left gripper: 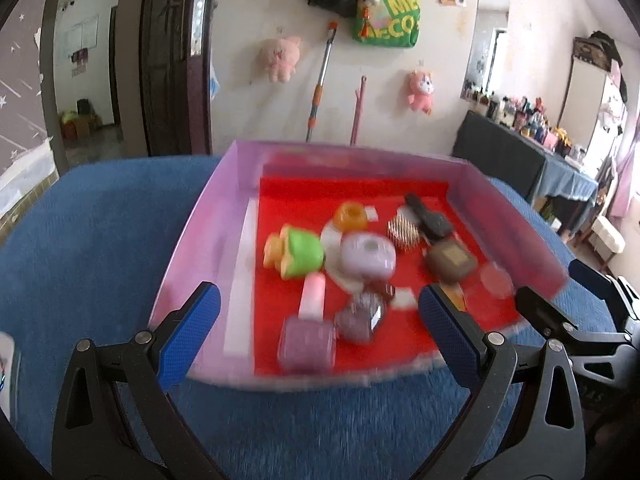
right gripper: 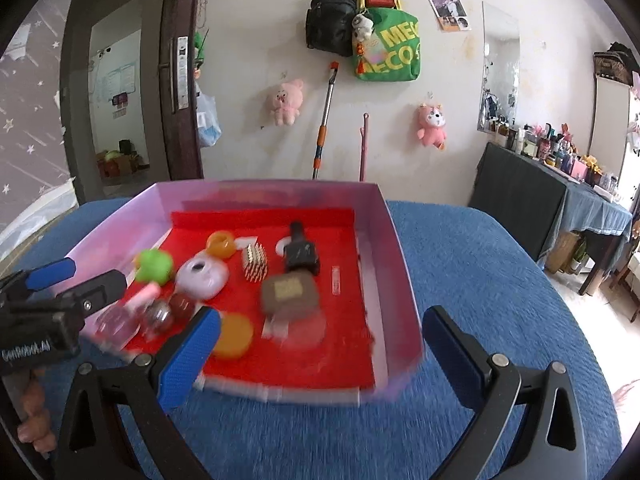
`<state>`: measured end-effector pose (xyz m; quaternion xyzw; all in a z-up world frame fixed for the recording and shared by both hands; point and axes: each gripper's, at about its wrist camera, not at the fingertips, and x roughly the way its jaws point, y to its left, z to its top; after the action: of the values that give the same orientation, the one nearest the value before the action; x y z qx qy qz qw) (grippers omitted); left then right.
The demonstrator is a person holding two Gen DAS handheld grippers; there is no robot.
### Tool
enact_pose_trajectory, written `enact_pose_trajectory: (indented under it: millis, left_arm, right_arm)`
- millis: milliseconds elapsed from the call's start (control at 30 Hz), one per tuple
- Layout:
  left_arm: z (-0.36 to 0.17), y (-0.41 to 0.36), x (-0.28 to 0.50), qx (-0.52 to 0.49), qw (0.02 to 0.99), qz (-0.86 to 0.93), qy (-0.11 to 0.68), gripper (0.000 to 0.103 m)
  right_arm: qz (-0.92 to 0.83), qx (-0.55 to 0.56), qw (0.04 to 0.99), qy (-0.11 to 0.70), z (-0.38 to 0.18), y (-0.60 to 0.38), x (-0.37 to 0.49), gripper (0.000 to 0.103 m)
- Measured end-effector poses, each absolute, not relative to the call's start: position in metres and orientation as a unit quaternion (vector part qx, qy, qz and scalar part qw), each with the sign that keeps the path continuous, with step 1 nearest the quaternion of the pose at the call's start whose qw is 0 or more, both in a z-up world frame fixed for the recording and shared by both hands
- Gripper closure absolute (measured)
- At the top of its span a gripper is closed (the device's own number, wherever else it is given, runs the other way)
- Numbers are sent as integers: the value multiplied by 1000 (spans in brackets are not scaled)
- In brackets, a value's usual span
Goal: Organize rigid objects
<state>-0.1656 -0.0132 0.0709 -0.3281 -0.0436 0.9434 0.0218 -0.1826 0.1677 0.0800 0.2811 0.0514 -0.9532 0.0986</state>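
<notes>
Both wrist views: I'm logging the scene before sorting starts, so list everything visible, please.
Tray: one, pink walls, red floor, on blue cloth.
Green toy: one, tray's left.
Orange ring: one, toward the back.
Lilac round case: one, centre.
Spiky gold piece: one, centre-back.
Black bottle: one, back right.
Brown bottle: one, right.
Pink polish bottle: one, front.
Orange disc: one, front.
Plush toys: two, pink, wall.
Left tool: open.
Right tool: open.

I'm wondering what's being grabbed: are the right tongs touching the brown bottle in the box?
Apart. In the right wrist view, the open right tongs straddle the box's near right corner, with red floor showing between them and the brown bottle.
</notes>
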Motion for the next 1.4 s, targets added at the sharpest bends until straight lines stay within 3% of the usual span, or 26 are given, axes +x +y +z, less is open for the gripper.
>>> enact_pose_trajectory:
  millis: [267, 467, 1400]
  left_arm:
    - [44, -6, -136, -408, 24, 912, -43, 2]
    - [17, -2, -135, -458, 2, 889, -32, 2]
    - [16, 3, -141, -462, -13, 887, -14, 0]
  right_arm:
    - [-931, 349, 108, 16, 64, 185, -150, 0]
    - [-908, 409, 83, 44, 43, 183, -158, 0]
    - [-888, 453, 68, 44, 30, 188, -164, 0]
